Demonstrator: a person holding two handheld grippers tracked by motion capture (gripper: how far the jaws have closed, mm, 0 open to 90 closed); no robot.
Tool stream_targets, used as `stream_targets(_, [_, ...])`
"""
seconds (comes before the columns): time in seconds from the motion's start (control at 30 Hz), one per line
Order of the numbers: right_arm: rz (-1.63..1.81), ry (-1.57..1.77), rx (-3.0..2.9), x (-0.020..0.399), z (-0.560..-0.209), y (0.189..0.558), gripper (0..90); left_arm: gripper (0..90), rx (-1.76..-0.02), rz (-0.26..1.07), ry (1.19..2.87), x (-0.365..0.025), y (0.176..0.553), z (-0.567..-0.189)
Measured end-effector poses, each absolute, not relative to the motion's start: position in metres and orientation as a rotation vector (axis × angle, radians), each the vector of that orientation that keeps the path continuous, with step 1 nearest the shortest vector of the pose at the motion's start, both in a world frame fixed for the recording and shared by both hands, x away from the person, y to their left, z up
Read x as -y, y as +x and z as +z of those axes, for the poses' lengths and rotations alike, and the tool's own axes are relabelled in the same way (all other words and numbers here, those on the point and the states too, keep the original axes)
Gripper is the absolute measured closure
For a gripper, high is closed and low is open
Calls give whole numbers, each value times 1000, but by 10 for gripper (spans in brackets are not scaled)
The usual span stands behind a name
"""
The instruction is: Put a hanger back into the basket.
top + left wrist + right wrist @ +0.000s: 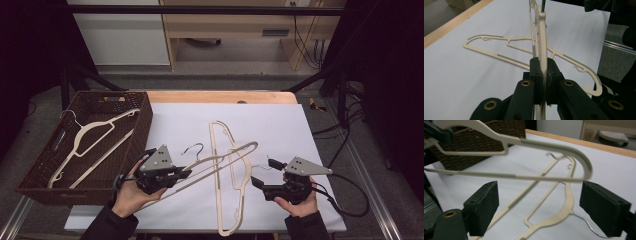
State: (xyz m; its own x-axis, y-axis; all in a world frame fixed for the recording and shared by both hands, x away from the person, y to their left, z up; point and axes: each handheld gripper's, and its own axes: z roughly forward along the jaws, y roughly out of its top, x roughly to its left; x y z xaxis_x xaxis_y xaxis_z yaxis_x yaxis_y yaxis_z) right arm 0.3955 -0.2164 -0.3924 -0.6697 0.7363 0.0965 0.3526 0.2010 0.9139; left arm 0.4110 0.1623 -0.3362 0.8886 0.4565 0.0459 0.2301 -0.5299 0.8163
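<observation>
A white sheet (280, 130) covers most of the wooden table (210, 96), leaving a bare strip along the far edge. The brown wicker basket (145, 117) stands at the sheet's left edge, with one cream hanger (85, 131) lying in it. Open sheet lies on the far side and to the right; the near right corner is close under the right hand.

The left gripper (172, 174) is clamped on the raised hanger (235, 150), its jaws pressed together on the cream bar near the metal hook (the left gripper view shows the bar pinched between the pads (536, 72)). This hanger slants up and to the right, clear of the sheet, crossing above the flat hanger (225, 200), which lies on the sheet between the two hands.

The right gripper (265, 175) has its jaws wide apart, nothing between them; the raised hanger's rounded end (584, 165) hangs just beyond them. Both hands come in from the near edge, grippers pointing inward toward each other.
</observation>
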Motion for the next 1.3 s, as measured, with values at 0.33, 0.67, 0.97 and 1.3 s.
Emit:
stream_targets(0.33, [1444,1146,-2011,233,-401,395,65,861,-512,369,2065,-185,407,-306])
stream_targets(0.67, [1470,1147,-1988,240,-402,391,53,861,-560,436,1994,-228,420,-269])
stream_targets(0.97, [1449,1154,-1995,240,-402,392,30,861,-646,494,1950,-275,444,-252])
stream_targets(1.3, [1431,1154,-2000,239,-403,392,16,861,-733,533,1958,-326,474,-259])
